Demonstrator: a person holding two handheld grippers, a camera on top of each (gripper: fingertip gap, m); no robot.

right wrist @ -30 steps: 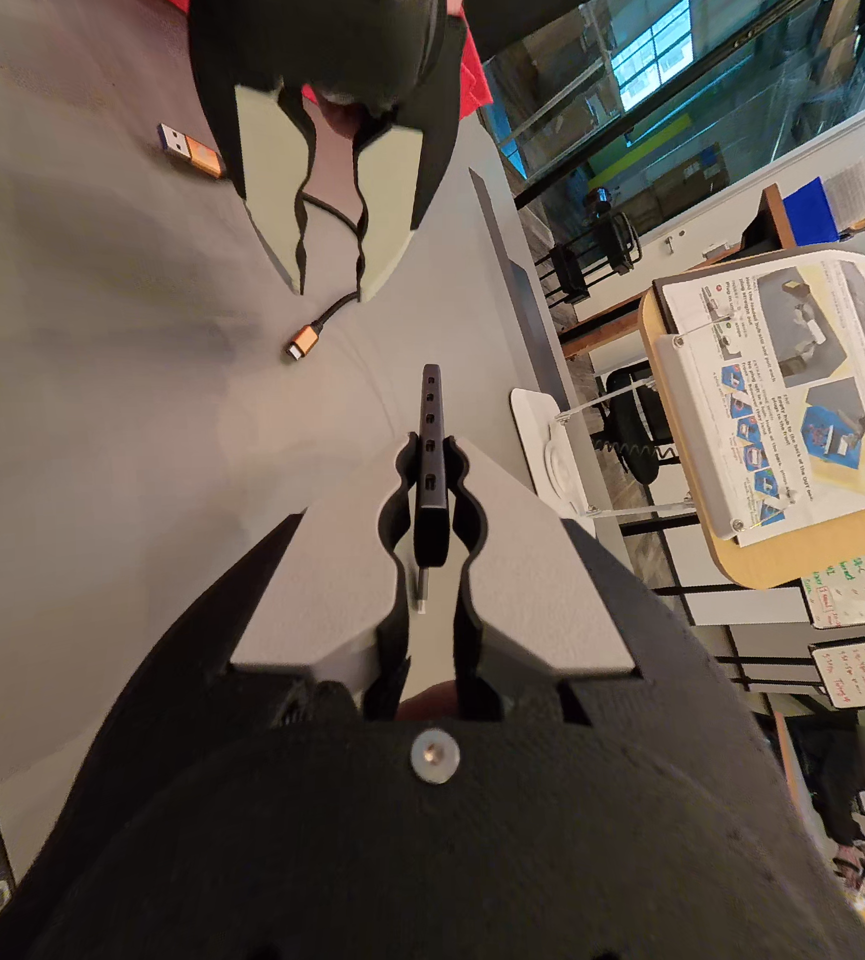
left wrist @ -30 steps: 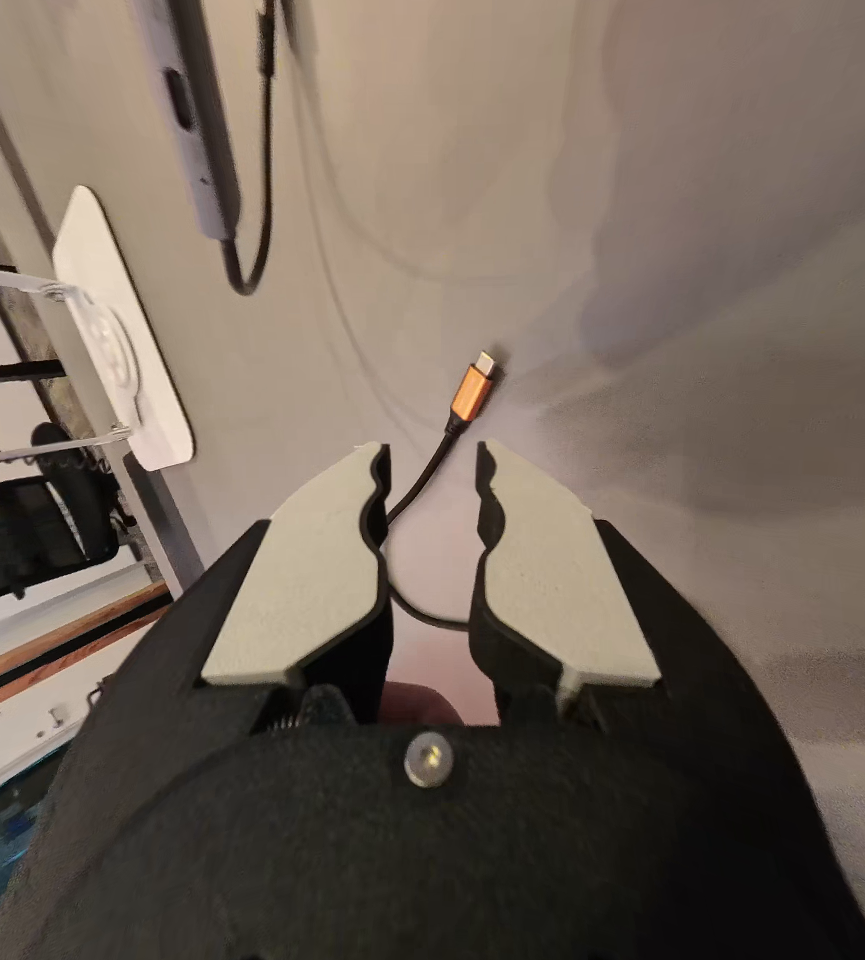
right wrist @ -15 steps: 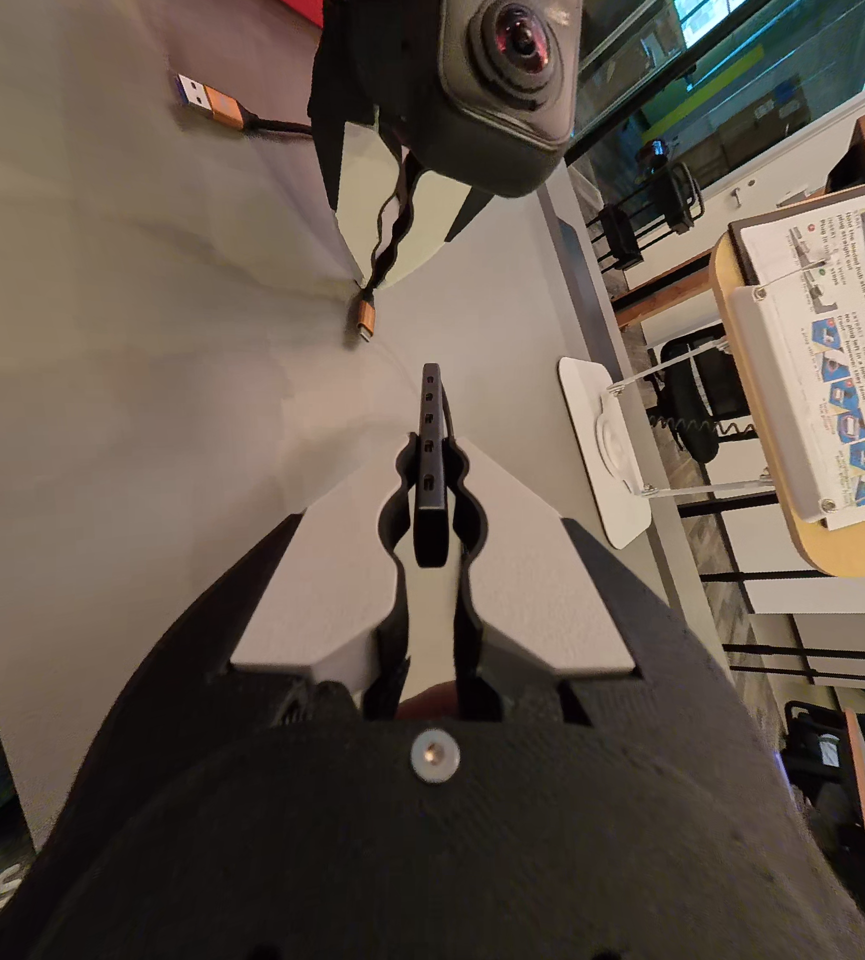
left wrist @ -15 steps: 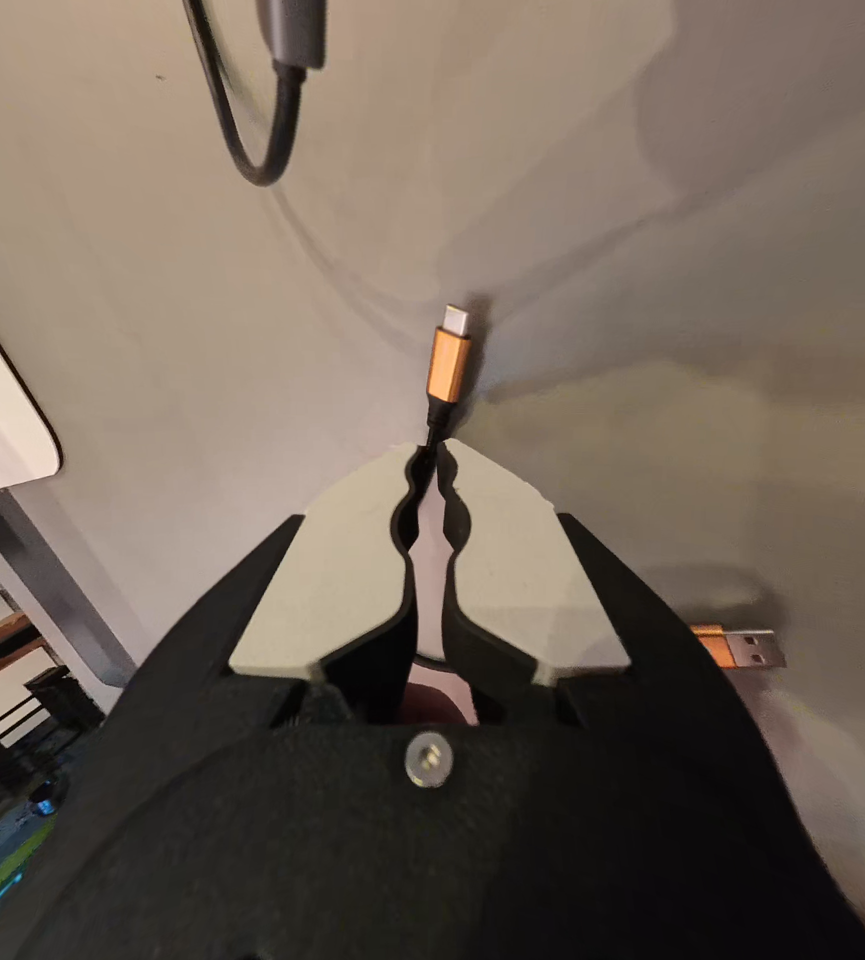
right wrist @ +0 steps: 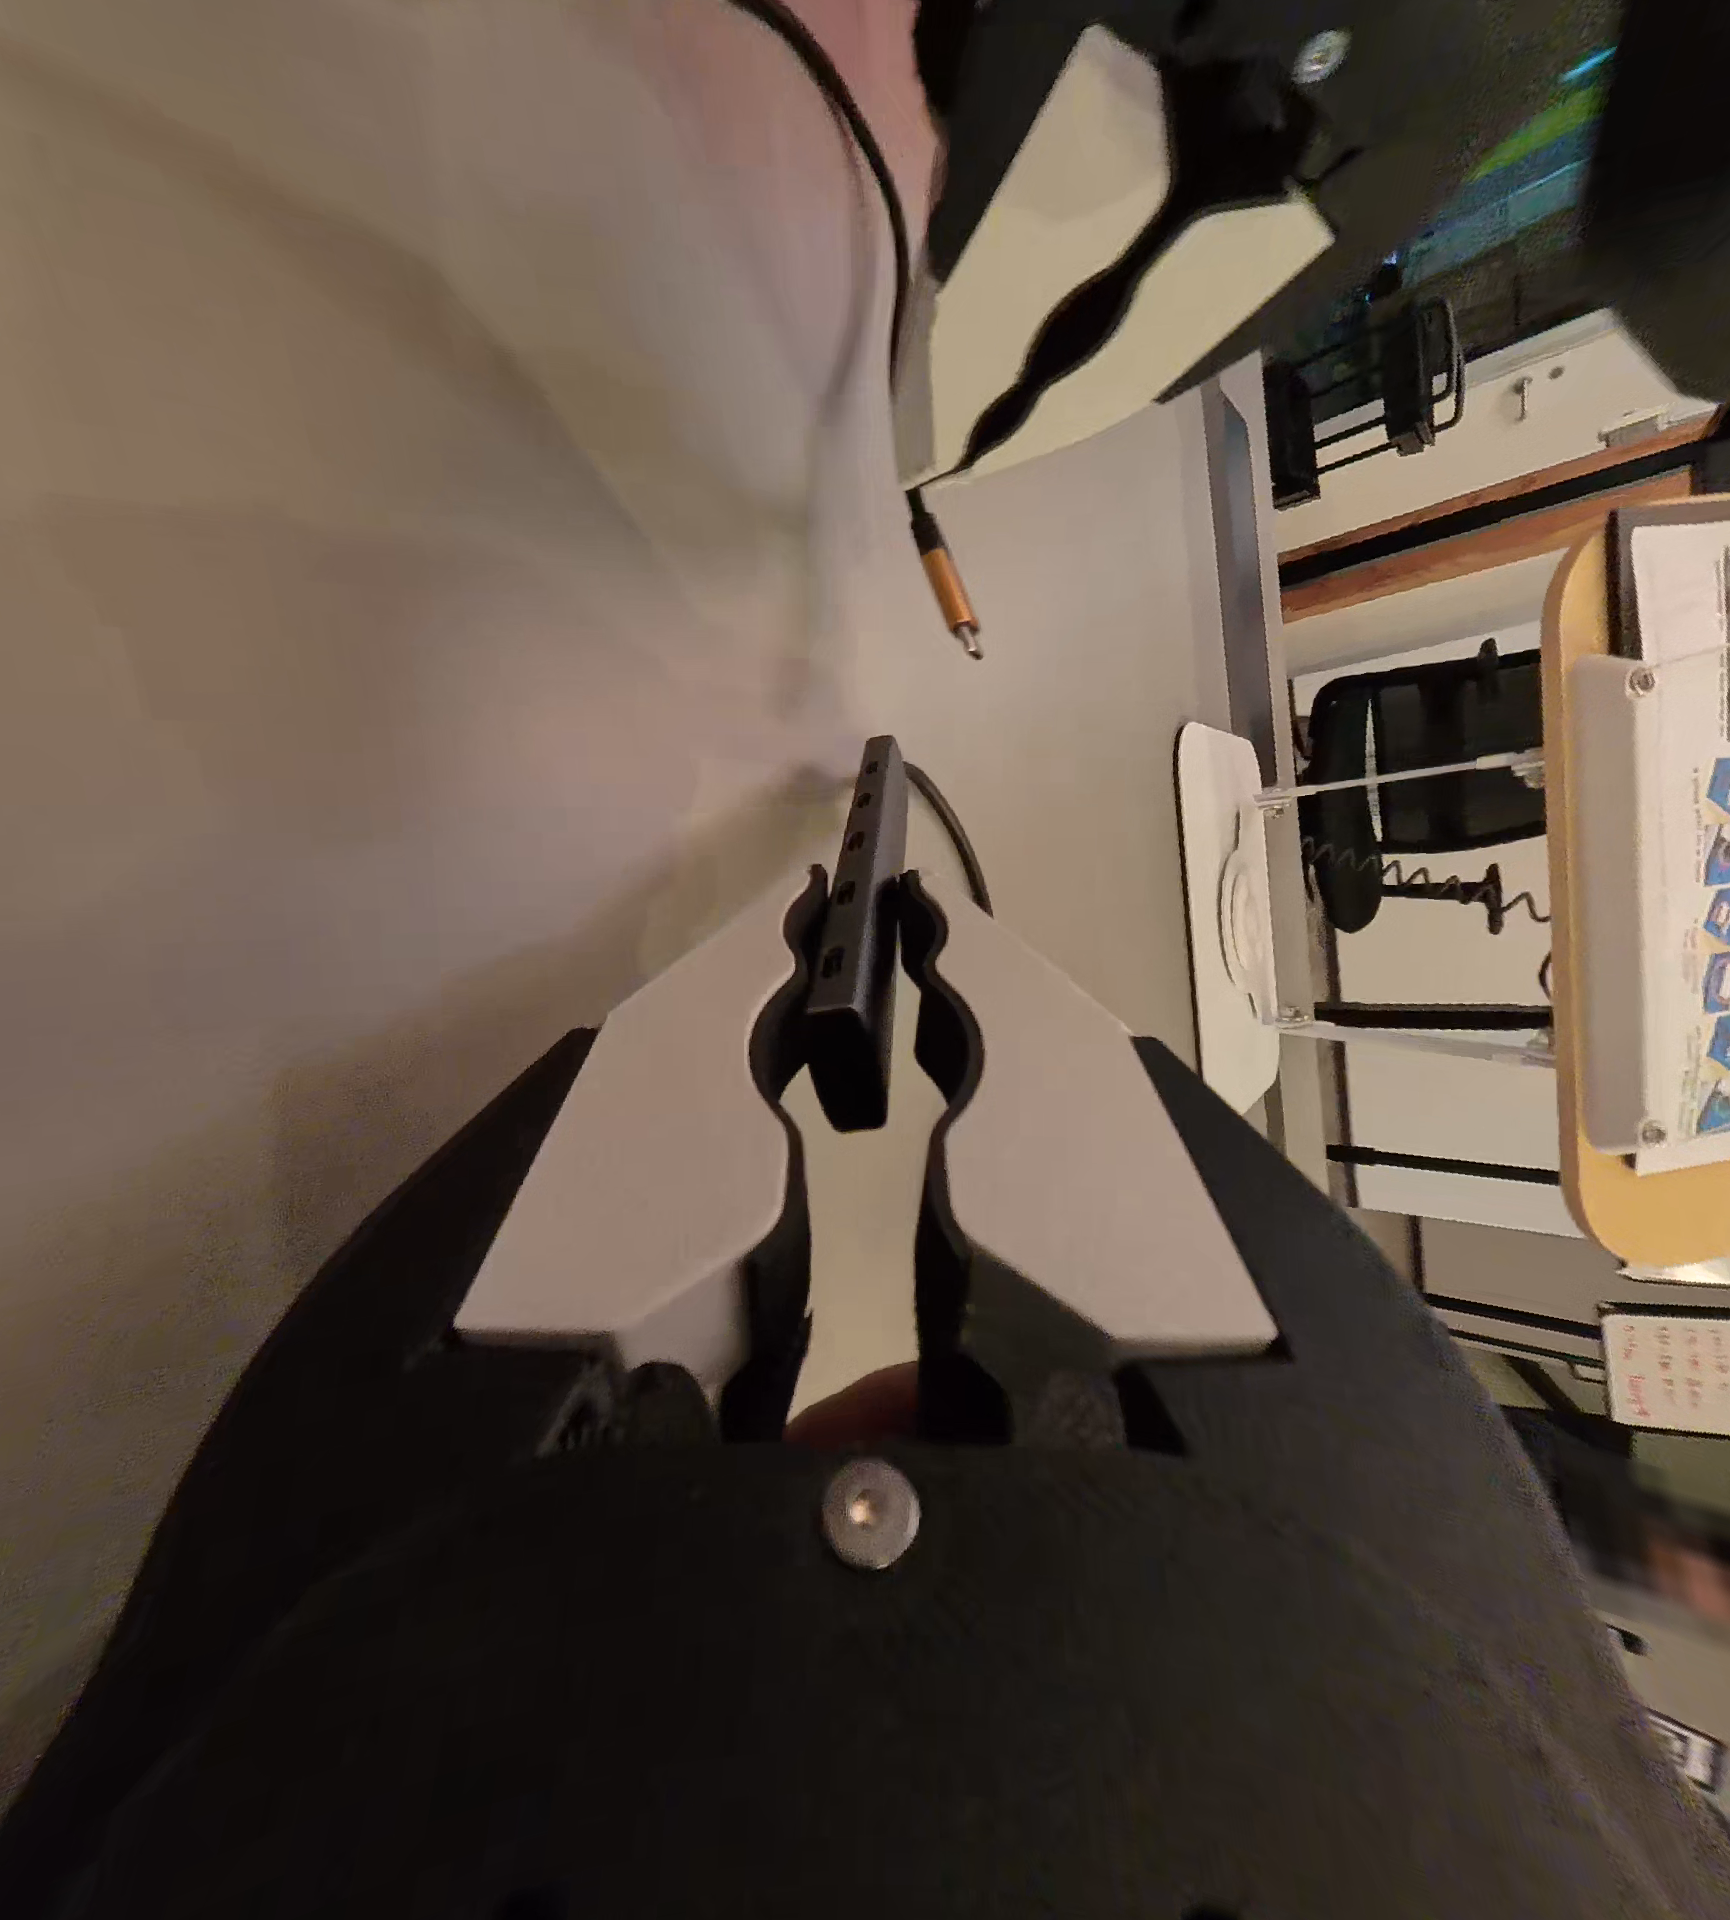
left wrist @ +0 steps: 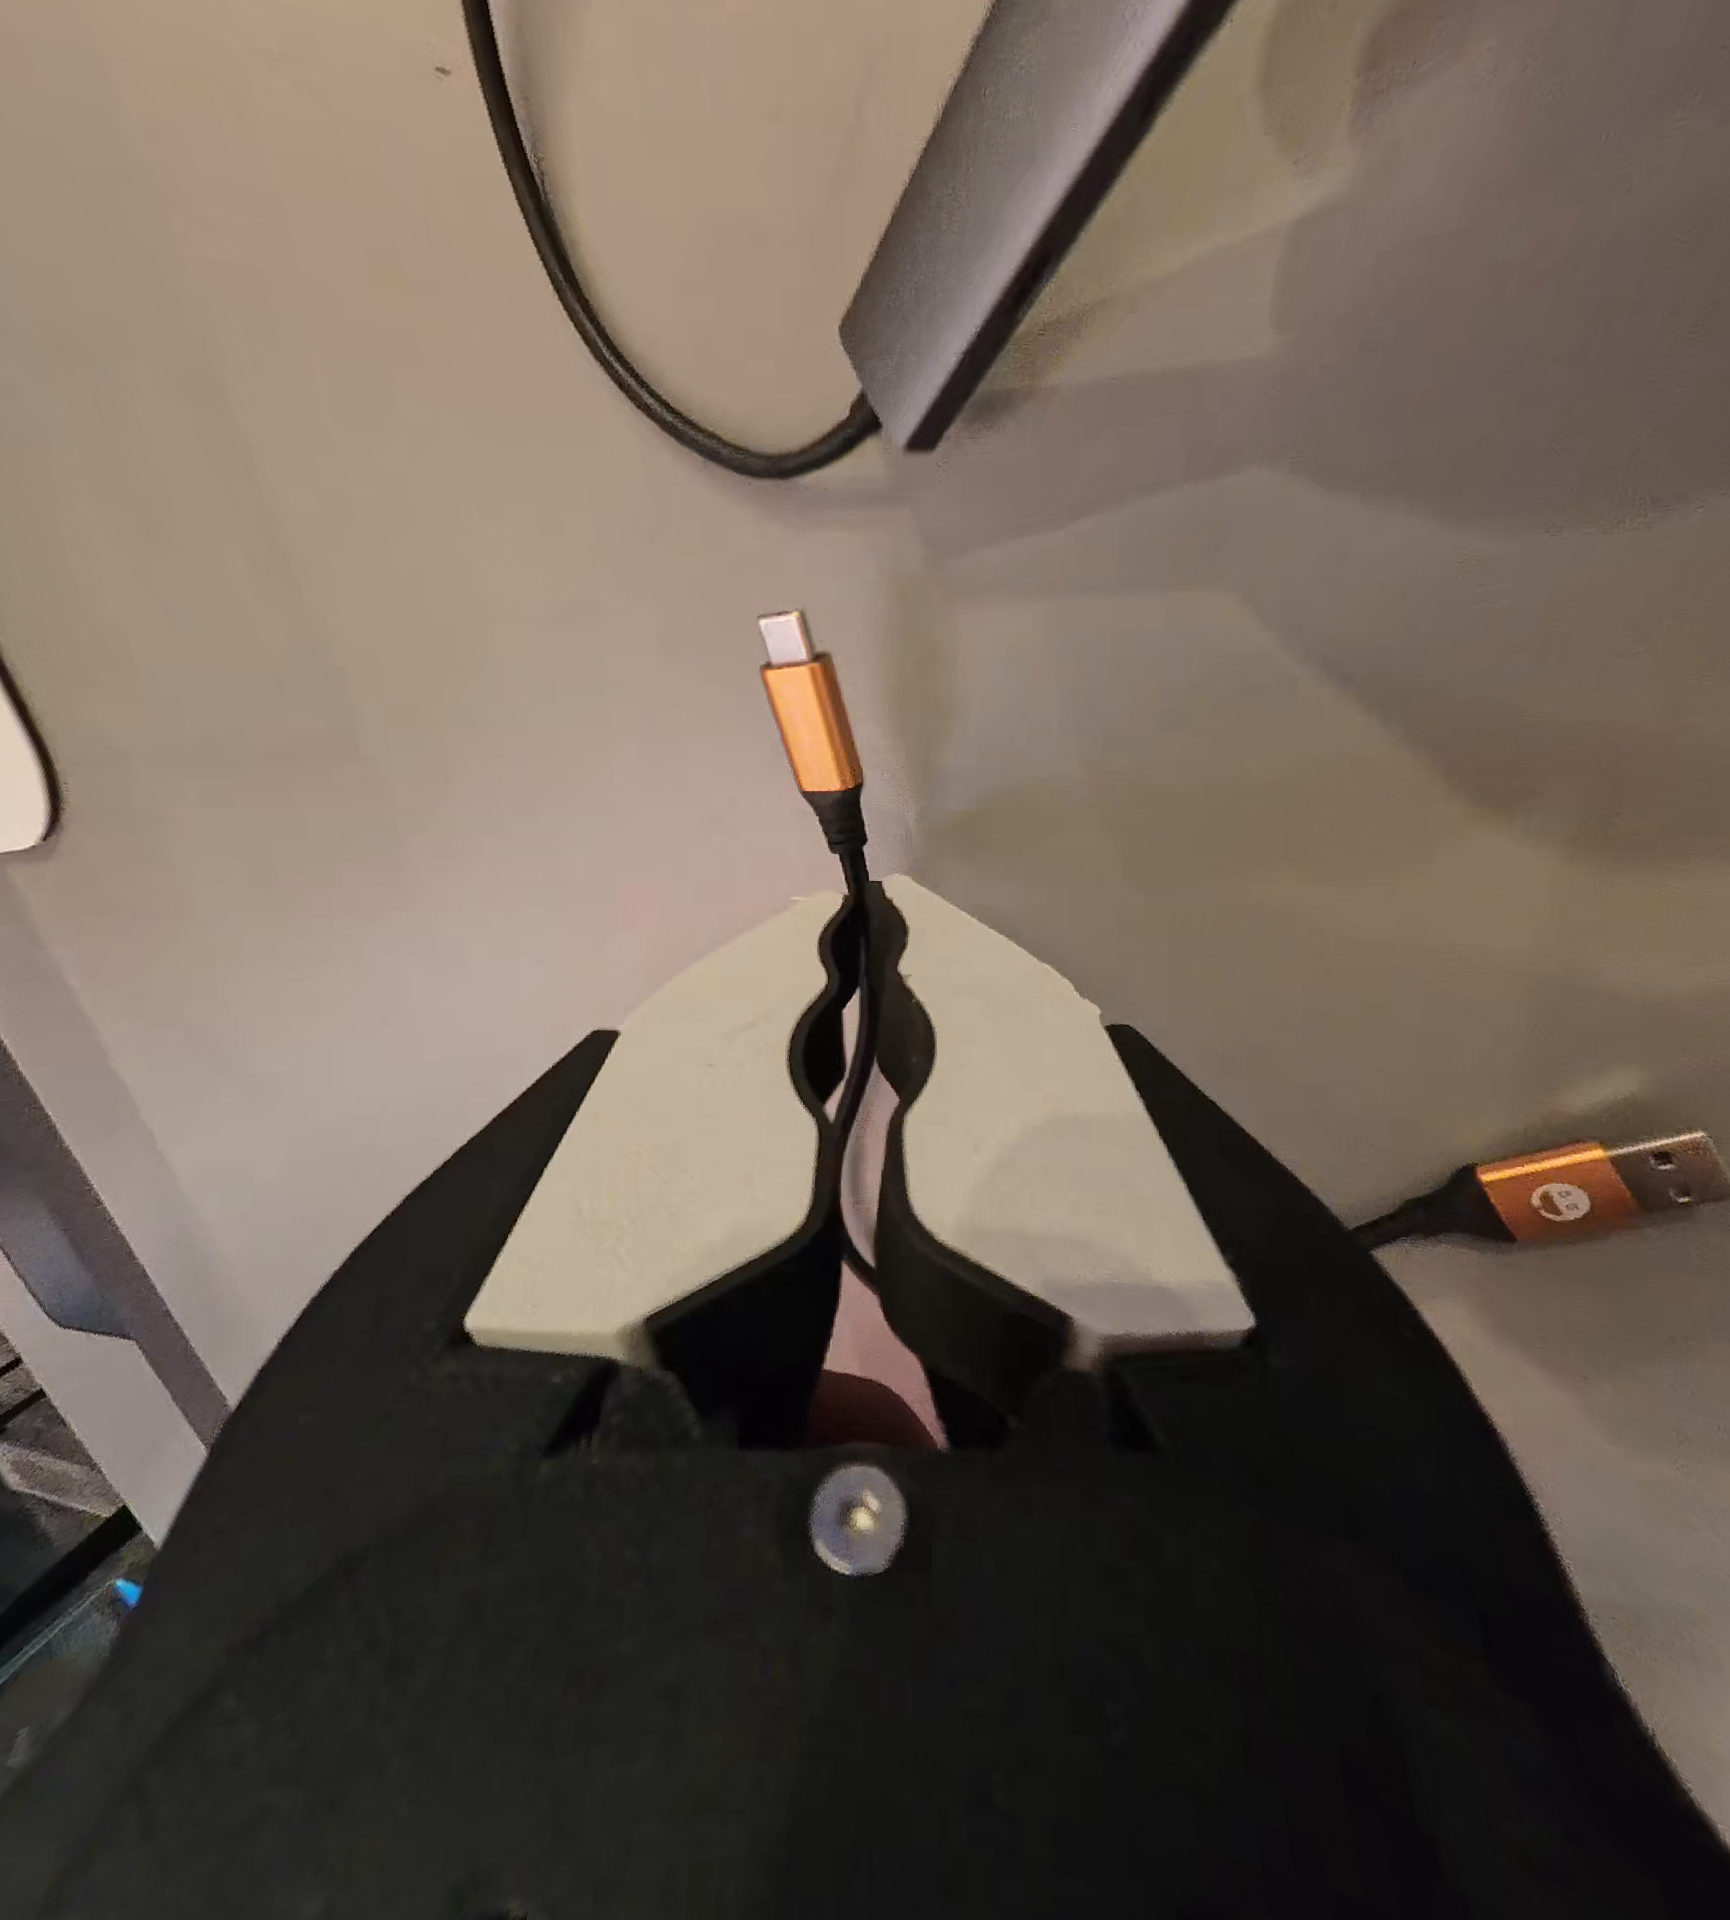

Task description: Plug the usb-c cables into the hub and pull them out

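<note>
My left fingers [left wrist: 695,1122] are pressed together on the thin black cord just behind the orange plug [left wrist: 809,727], so the left gripper [left wrist: 866,894] has the cable [left wrist: 845,1101] pinched at its tips and the silver tip of the plug sticks out ahead, in the middle of that view. My right fingers [right wrist: 1048,1122] are closed on the sides of the hub [right wrist: 856,935], a slim dark bar standing on edge with its row of ports facing up and left, so the right gripper [right wrist: 861,894] holds it near one end. In the left wrist view the hub [left wrist: 1027,197] crosses the upper right of the frame, its own black lead [left wrist: 570,270] curling down the upper left. The cable's other plug [left wrist: 1609,1195], the flat wide kind, lies on the grey table [left wrist: 217,520] at the right edge. I judge I am on the first plugging-in: plug and hub are both held but well apart. Next I need to turn the plug square to a port, bring the two together and push straight; held only by the cord, the plug may wobble.
</note>
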